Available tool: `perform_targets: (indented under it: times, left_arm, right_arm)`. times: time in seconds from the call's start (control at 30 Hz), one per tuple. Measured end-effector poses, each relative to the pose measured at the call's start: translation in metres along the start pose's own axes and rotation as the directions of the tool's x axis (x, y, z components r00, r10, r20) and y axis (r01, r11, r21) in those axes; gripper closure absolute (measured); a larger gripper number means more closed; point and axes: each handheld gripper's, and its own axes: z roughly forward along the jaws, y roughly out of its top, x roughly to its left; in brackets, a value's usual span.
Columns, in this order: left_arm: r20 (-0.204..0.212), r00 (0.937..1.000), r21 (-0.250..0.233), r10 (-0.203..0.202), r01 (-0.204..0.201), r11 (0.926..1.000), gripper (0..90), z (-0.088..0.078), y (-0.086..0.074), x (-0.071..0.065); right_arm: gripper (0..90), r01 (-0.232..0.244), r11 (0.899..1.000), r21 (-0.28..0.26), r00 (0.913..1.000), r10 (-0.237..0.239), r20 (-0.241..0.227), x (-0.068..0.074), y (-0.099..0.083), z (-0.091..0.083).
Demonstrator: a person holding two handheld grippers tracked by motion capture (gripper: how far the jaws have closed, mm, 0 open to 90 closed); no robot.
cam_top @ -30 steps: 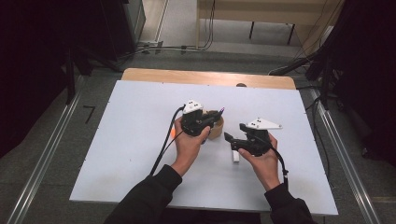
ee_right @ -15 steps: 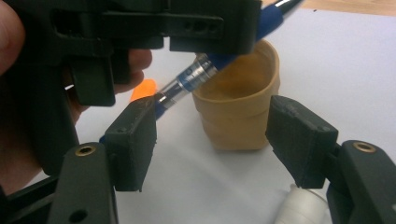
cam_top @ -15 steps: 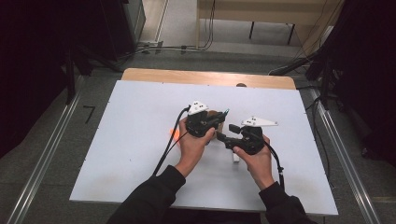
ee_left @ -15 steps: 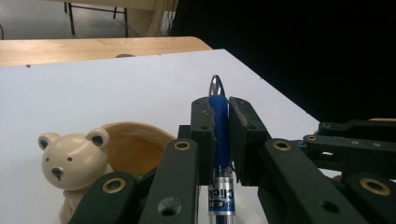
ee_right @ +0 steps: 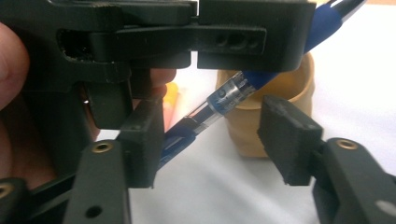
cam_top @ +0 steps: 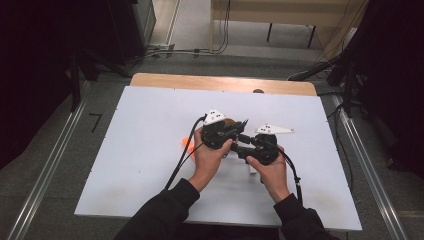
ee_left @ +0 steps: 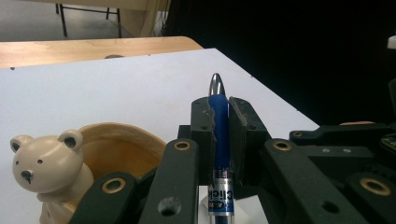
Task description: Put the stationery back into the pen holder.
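Note:
My left gripper is shut on a blue click pen, whose silver tip points up past the jaws. Below it stands a tan cup with a bear figure. In the right gripper view, the pen's clear rear part crosses slantwise between the jaws of my right gripper. Those jaws have just been closing, and both pads still stand apart from the pen. The left gripper's black body sits just above. In the high view both grippers meet over the table's middle, left and right.
The white table top has a wooden strip along its far edge. A small orange object lies left of the hands and a small white piece under the right hand. Cables trail from both grippers toward the person.
My right gripper has shifted left until its jaws sit around the pen held by the left gripper. The left hand has stayed almost still with the pen.

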Motion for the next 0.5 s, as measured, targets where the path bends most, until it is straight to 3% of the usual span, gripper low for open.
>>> perform_targets:
  times: [0.03, 0.23, 0.27, 0.4, 0.5]
  left_arm:
    - [0.000, 1.0000, -0.003, 0.002, -0.002, 1.0000, 81.4, 0.000, 0.000, 0.000]
    - [0.003, 1.0000, -0.026, 0.007, -0.007, 0.9996, 81.2, -0.004, 0.002, -0.004]
    - [0.007, 1.0000, -0.034, 0.004, -0.004, 0.9994, 80.6, -0.005, 0.002, -0.004]
    - [0.012, 0.9999, -0.056, 0.006, -0.005, 0.9984, 77.7, -0.011, 0.004, -0.007]
    - [0.018, 0.9997, -0.061, 0.019, -0.018, 0.9980, 73.6, -0.015, 0.003, -0.010]
  right_arm:
    - [50.2, -0.006, 1.000, 0.007, 0.9999, 0.006, -0.014, -0.001, 0.000, 0.001]
    - [62.6, -0.019, 1.000, 0.022, 0.9990, 0.020, -0.041, -0.003, -0.001, 0.002]
    - [68.7, -0.034, 0.999, 0.023, 0.9988, 0.035, -0.035, -0.006, -0.002, 0.001]
    - [76.4, -0.055, 0.998, 0.014, 0.9981, 0.056, -0.026, -0.010, -0.003, -0.001]
    - [76.9, -0.066, 0.998, 0.010, 0.9973, 0.066, -0.031, -0.012, -0.003, -0.003]
